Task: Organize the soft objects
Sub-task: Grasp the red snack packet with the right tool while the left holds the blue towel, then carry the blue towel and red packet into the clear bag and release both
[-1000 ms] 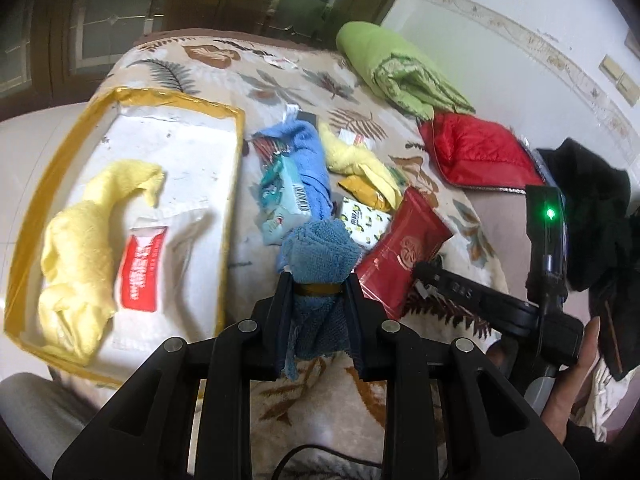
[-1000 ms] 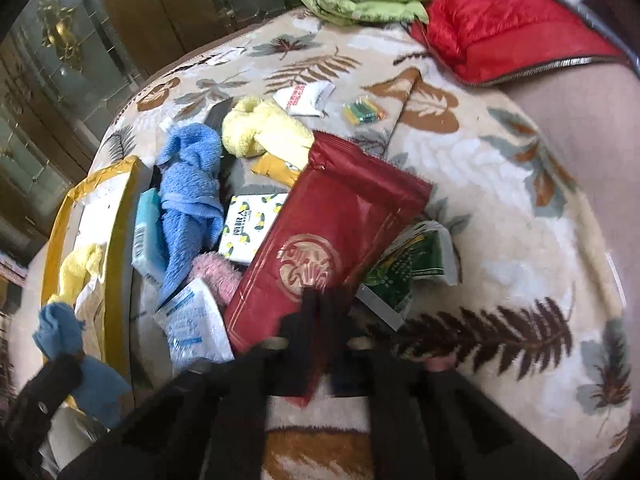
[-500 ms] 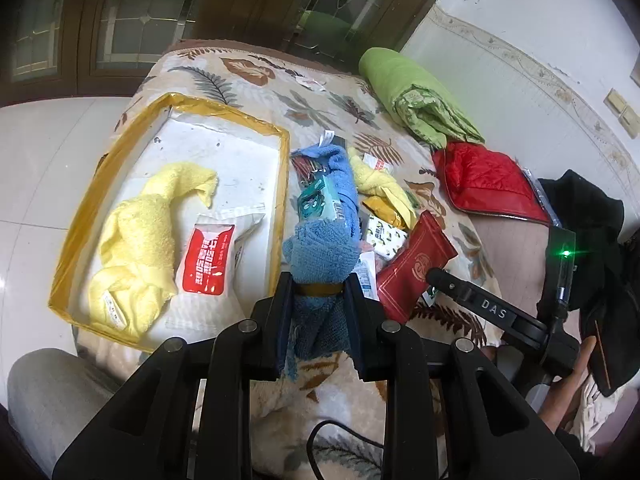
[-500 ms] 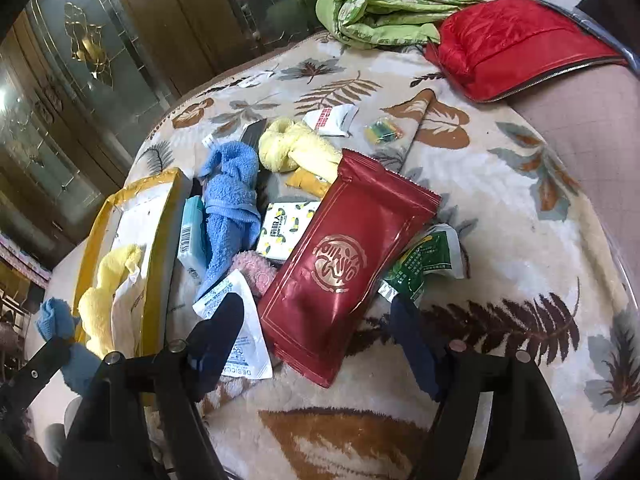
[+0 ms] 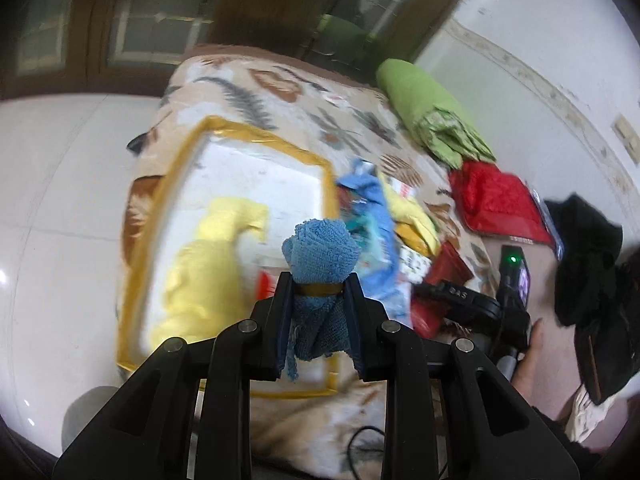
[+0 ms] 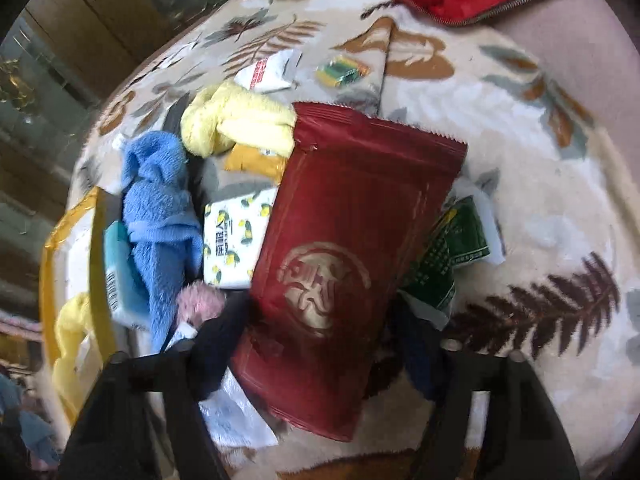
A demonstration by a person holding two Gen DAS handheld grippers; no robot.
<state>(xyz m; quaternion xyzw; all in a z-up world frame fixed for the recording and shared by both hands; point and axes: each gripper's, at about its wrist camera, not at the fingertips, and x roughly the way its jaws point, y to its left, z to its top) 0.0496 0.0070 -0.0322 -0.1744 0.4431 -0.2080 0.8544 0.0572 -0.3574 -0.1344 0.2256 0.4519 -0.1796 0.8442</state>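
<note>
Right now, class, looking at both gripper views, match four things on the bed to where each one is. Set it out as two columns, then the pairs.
1. rolled blue towel
2. yellow towel
3. dark red packet
4. lemon-print tissue pack

A. inside the yellow-rimmed tray
B. clamped in the left gripper
C. between the right gripper's closing fingers
D. just left of the red packet

1-B, 2-A, 3-C, 4-D

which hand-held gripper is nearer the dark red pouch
Right. The right hand-held gripper straddles the dark red pouch, jaws closing; the left hand-held gripper holds a blue towel beside the tray.
</note>
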